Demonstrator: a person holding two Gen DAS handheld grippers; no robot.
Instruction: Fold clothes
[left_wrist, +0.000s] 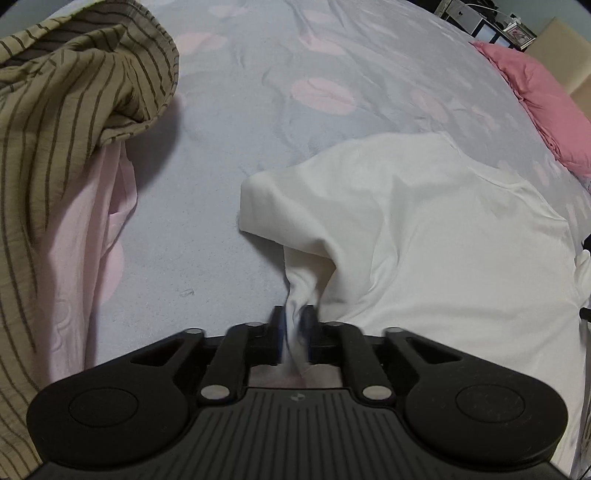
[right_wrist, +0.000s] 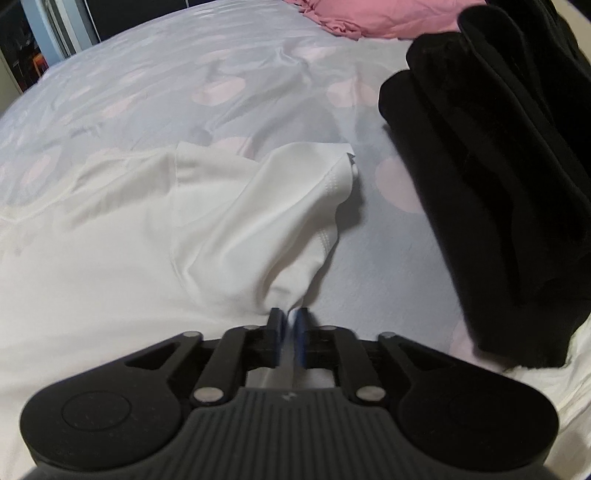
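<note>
Both tools grip the white shirt (left_wrist: 424, 229) on the bed (left_wrist: 229, 155). The left tool (left_wrist: 294, 325) pinches one bunched edge; the right tool (right_wrist: 291, 326) clamps another beside a sleeve

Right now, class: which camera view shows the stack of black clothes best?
The right wrist view. The black clothes lie there as a folded pile on the bedsheet, right of the white shirt. The left wrist view shows nothing identifiable of them, only dark slivers at its right edge.
</note>
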